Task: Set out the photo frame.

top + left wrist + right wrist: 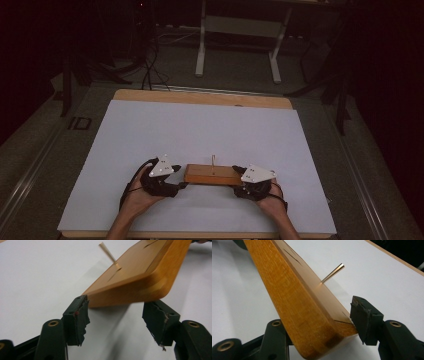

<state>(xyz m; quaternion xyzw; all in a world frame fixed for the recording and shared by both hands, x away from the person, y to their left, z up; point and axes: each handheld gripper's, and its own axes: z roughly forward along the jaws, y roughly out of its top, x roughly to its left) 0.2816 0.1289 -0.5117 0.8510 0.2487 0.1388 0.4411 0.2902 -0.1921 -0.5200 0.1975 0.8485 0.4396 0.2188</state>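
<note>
Both grippers sit at the ends of my wooden block: left gripper with jaws spread wide, pads just off the block's end and not pressing, right gripper clamped across the other end, one pad flat against its side. Its long axis runs left to right across the near part of the white tabletop, lying flat, with a thin brass pin standing upright from its top face. Beyond the table's wooden edge I see a dim room with grey floor, a white frame stand and loose cables.
</note>
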